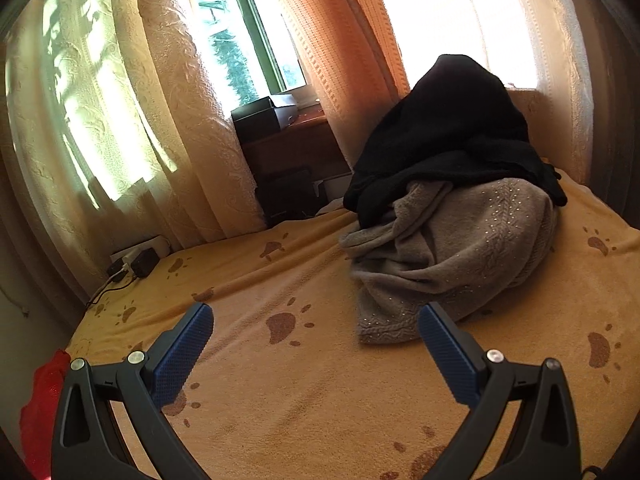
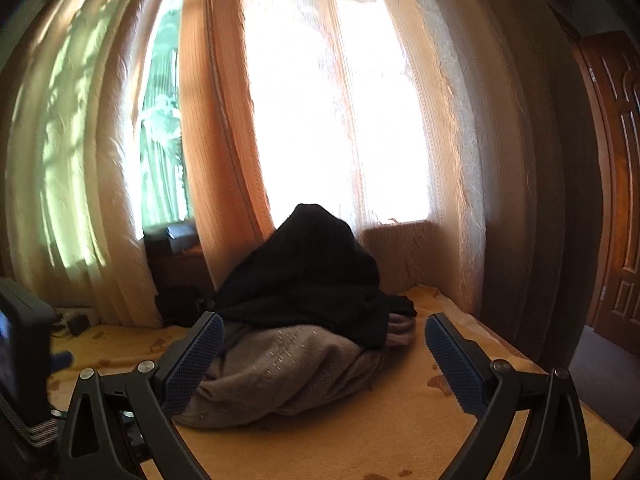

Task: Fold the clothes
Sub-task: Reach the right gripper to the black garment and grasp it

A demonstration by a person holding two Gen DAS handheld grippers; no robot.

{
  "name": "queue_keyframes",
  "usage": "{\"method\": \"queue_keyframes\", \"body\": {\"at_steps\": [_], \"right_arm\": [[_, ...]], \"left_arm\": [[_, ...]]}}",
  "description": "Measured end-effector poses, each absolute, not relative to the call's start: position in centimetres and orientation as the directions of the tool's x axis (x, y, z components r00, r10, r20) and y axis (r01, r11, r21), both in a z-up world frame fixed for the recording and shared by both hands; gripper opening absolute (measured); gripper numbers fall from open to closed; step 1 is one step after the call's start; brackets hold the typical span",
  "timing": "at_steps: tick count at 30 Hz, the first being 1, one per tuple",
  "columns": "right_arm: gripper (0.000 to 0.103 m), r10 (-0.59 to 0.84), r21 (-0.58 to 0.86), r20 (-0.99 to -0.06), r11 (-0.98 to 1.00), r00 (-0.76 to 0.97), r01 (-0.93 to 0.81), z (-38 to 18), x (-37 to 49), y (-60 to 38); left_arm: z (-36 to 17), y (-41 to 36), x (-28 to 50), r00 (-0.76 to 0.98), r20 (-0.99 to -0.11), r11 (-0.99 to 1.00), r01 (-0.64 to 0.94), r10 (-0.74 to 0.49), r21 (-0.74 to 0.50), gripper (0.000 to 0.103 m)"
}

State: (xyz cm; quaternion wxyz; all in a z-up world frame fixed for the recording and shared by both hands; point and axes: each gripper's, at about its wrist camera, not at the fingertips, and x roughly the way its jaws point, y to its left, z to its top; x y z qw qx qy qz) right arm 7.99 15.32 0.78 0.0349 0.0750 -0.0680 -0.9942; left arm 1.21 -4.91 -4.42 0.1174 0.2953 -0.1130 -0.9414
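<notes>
On the bed (image 1: 304, 400), a grey garment (image 1: 460, 256) is seen crumpled in a heap, with a black garment (image 1: 448, 136) bunched on top of it, near the curtains (image 1: 168, 128). Neither is folded, and no folded piece is shown, so all the folding of this pile is judged to be left. The left tool (image 1: 316, 330) and right tool (image 2: 324, 338) are held wide apart, empty, short of the heap.

Yellow blanket (image 1: 304, 400) bare from 6 up to centre, free passage for left gripper (image 1: 316, 324), jaws spread. Heap blocks 1 to 2 o'clock: grey garment (image 1: 472, 248) under black garment (image 1: 452, 136). Curtains (image 1: 160, 120) close 10–12. Red cloth (image 1: 44, 400) at 8 edge.
</notes>
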Motion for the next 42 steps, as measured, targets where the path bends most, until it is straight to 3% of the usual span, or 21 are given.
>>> {"method": "queue_keyframes", "body": {"at_steps": [3, 9, 11, 13, 17, 21, 23, 26, 32, 40, 41, 42], "right_arm": [[0.103, -0.212, 0.161, -0.092, -0.967, -0.973, 0.196, 2.4, 9.6, 14.0], [0.103, -0.442, 0.183, -0.180, -0.893, -0.878, 0.412, 2.5, 9.1, 10.4], [0.103, -0.463, 0.164, -0.189, -0.884, -0.866, 0.437, 2.6, 9.3, 9.7], [0.103, -0.393, 0.158, -0.156, -0.916, -0.906, 0.370, 3.1, 9.7, 10.8], [0.103, -0.276, 0.262, 0.012, -0.926, -0.961, 0.270, 3.7, 7.5, 17.4], [0.103, -0.257, 0.345, -0.279, -0.926, -0.925, 0.153, 1.1, -2.9, 21.3], [0.103, -0.242, 0.378, -0.351, -0.921, -0.904, 0.100, -0.3, -6.9, 22.4], [0.103, -0.262, 0.412, -0.414, -0.908, -0.872, 0.077, -1.3, -11.7, 22.8], [0.103, -0.303, 0.414, -0.436, -0.904, -0.847, 0.109, -0.2, -19.8, 21.1], [0.102, -0.303, 0.407, -0.584, -0.912, -0.753, 0.051, -0.8, -27.9, 20.2], [0.095, -0.287, 0.385, -0.602, -0.922, -0.746, 0.044, -0.8, -28.0, 20.0], [0.062, -0.289, 0.382, -0.606, -0.923, -0.741, 0.048, -0.8, -27.7, 19.8]], "left_arm": [[-4.6, -5.5, 0.9, -0.787, -0.532, -0.941, 0.180, -0.313, 0.288, 0.103], [-4.7, -5.9, 0.7, -0.777, -0.513, -0.921, 0.218, -0.364, 0.323, 0.103], [-4.7, -6.1, 0.6, -0.774, -0.511, -0.917, 0.225, -0.374, 0.330, 0.103], [-4.4, -7.2, 0.5, -0.774, -0.535, -0.937, 0.227, -0.340, 0.267, 0.103], [-3.5, -10.1, 0.3, -0.777, -0.574, -0.965, 0.240, -0.258, 0.108, 0.103], [-2.9, -11.6, 0.2, -0.779, -0.570, -0.960, 0.269, -0.262, 0.074, 0.103], [-3.0, -12.0, 0.0, -0.774, -0.576, -0.959, 0.273, -0.263, 0.071, 0.103], [-3.6, -12.6, -0.5, -0.757, -0.597, -0.958, 0.276, -0.264, 0.074, 0.103], [-5.3, -14.8, -1.8, -0.711, -0.661, -0.953, 0.301, -0.240, 0.022, 0.103], [-6.5, -16.2, -2.5, -0.678, -0.699, -0.947, 0.322, -0.225, -0.008, 0.103], [-6.6, -16.3, -2.6, -0.677, -0.702, -0.947, 0.321, -0.221, -0.012, 0.103], [-6.6, -16.3, -2.6, -0.675, -0.704, -0.947, 0.321, -0.219, -0.014, 0.103]]}}
